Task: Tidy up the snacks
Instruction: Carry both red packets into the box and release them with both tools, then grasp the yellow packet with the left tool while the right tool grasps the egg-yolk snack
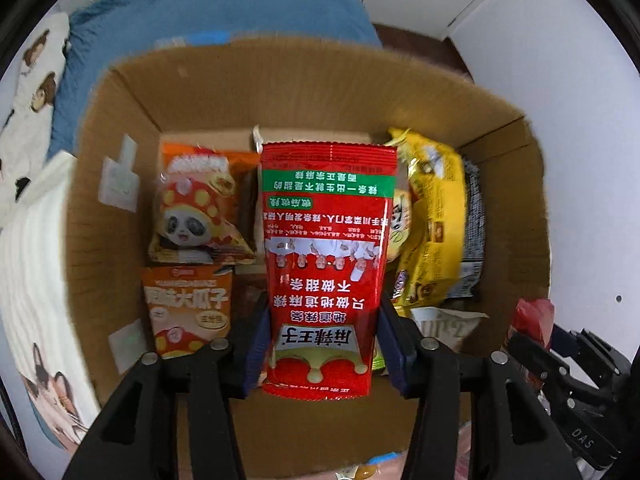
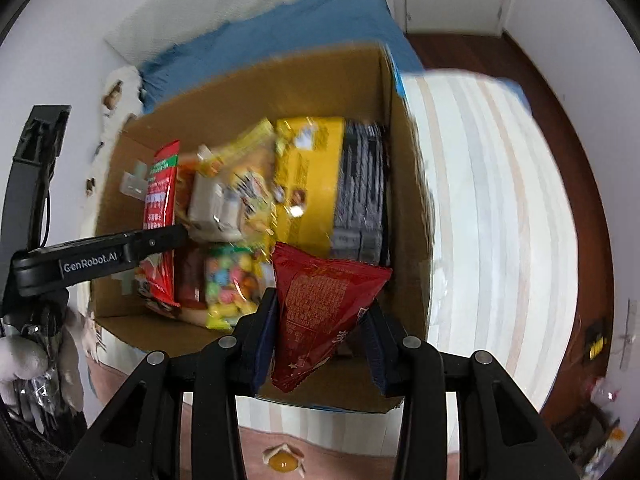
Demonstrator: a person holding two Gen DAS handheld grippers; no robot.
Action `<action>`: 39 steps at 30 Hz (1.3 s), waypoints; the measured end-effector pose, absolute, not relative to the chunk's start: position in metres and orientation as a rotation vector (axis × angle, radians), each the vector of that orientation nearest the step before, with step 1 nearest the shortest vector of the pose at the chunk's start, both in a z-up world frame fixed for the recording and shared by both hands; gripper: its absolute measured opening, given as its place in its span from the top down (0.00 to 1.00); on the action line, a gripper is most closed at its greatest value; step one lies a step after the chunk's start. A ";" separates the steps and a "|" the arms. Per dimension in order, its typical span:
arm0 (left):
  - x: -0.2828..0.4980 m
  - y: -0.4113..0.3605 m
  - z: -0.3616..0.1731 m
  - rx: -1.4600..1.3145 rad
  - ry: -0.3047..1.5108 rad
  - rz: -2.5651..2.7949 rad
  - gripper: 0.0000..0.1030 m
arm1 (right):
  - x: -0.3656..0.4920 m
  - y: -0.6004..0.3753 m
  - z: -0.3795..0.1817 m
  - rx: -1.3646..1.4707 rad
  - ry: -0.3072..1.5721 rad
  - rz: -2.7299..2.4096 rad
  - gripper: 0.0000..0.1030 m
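My left gripper (image 1: 322, 340) is shut on a tall red snack pouch (image 1: 326, 264) with a green band, held upright over the open cardboard box (image 1: 120, 160). The same pouch (image 2: 162, 200) and left gripper finger (image 2: 152, 242) show in the right wrist view. My right gripper (image 2: 320, 332) is shut on a dark red triangular snack packet (image 2: 320, 300), above the box's (image 2: 408, 200) near right corner. Inside the box lie a panda packet (image 1: 196, 216), an orange packet (image 1: 188, 312), a yellow bag (image 1: 432, 232) and a grey pack (image 1: 474, 216).
The box sits on a bed with a blue blanket (image 1: 200, 12) and striped white bedding (image 2: 500, 220). White walls (image 1: 560, 80) and a wooden floor (image 2: 540, 80) lie beyond. A colourful candy bag (image 2: 230, 280) is in the box. My right gripper (image 1: 560, 360) shows at lower right.
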State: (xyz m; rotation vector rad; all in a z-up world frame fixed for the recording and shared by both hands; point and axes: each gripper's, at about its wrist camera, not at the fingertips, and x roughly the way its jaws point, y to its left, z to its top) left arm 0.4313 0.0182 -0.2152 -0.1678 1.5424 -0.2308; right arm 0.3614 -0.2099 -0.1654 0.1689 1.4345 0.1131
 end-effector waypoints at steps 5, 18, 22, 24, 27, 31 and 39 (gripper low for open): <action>0.428 0.024 -0.228 -0.199 1.554 -0.196 0.11 | 0.361 -0.202 -0.183 0.108 1.483 0.102 0.10; 0.387 0.042 -0.171 -0.135 1.387 -0.161 0.07 | 0.358 -0.200 -0.168 0.133 1.418 0.080 0.08; 0.370 0.049 -0.141 -0.114 1.279 -0.133 0.07 | 0.347 -0.195 -0.146 0.124 1.348 0.074 0.08; 0.356 0.054 -0.125 -0.107 1.219 -0.112 0.07 | 0.339 -0.191 -0.133 0.118 1.314 0.074 0.08; 0.338 0.058 -0.113 -0.105 1.168 -0.088 0.07 | 0.323 -0.187 -0.115 0.106 1.252 0.074 0.08; 0.316 0.059 -0.102 -0.098 1.108 -0.059 0.07 | 0.300 -0.183 -0.096 0.082 1.193 0.075 0.08; 0.268 0.053 -0.076 -0.060 1.017 -0.039 0.07 | 0.252 -0.178 -0.058 0.047 1.094 0.081 0.08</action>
